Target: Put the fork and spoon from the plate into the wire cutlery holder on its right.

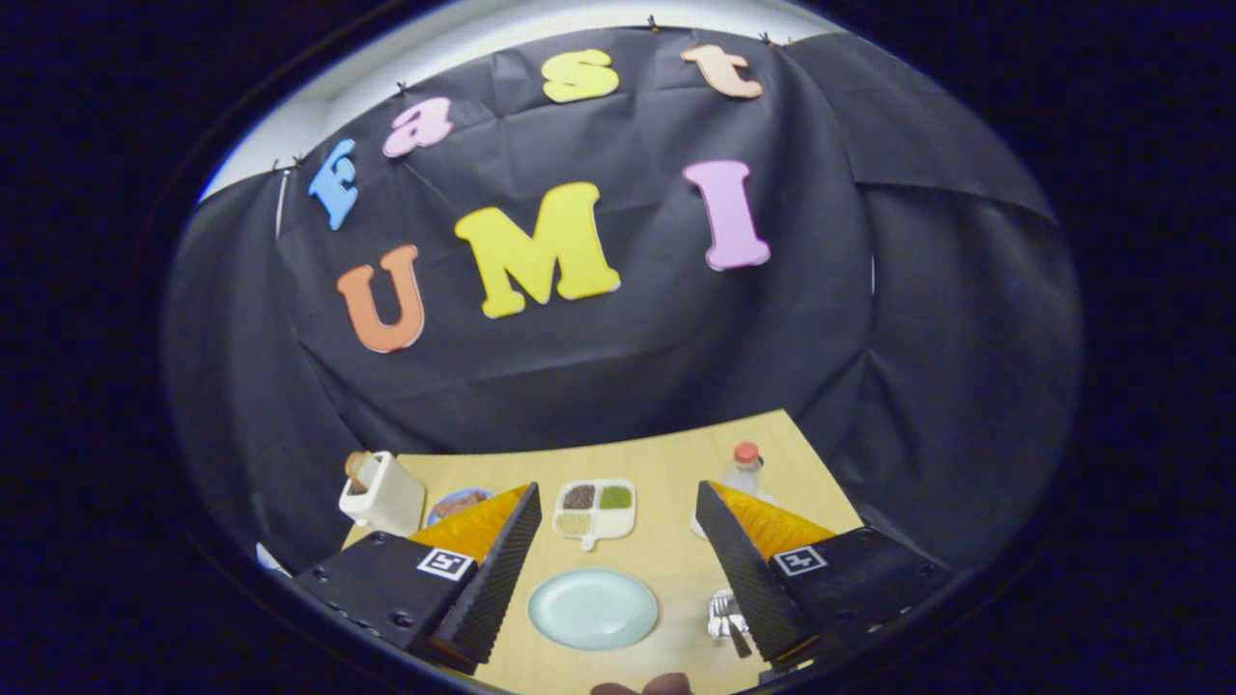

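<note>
From the gripper view, the jaws stand wide apart, gripping nothing, above the bench. Between them lies the plate, bare. The wire cutlery holder, cutlery inside, sits beside it toward the bench's right edge, partly hidden by the right finger.

- Gripper: hand-held unit with two jaws, standing wide apart with nothing between them.
- Jaws: each a long wedge tapering to a point, the inner face covered in fine ribbing.
- Jaw mounts: black, blocky housings at the base of each wedge, with flat tops and angled sides.
- Markings: one small square black-and-white fiducial tag on top of each housing, near the wedge root.
- Fasteners: small round screw heads along the outer edge of the left housing and on the right housing.
</note>
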A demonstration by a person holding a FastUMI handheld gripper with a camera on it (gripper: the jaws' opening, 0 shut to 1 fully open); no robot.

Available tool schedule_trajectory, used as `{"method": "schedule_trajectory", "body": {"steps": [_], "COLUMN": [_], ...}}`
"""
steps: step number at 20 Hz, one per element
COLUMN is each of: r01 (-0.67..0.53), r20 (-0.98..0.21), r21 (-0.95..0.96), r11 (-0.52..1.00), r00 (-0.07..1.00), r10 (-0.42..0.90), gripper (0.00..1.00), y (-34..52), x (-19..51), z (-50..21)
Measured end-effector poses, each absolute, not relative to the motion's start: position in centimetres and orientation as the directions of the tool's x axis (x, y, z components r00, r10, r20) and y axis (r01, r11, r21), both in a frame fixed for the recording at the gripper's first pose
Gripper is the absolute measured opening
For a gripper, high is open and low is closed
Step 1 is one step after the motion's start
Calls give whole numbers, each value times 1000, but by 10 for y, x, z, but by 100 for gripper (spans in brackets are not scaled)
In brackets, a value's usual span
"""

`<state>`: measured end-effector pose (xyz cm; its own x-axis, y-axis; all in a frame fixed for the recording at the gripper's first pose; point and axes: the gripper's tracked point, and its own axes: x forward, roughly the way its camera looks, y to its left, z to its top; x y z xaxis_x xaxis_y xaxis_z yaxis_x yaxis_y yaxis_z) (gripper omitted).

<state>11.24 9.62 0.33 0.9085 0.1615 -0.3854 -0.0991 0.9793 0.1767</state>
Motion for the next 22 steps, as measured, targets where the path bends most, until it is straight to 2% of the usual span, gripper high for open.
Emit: {"method": "schedule_trajectory", "body": {"steps": [6,15,22], "r01": [-127,-106,-118], "r20": [-124,-93,-41], "r21": [61,110,57], "r11": [990,988,991], "r00": [983,989,992], "r10": [134,116,120], "gripper": [96,96,96], "y": [106,102,96], "x": [92,65,43], "z": [44,41,57]}}
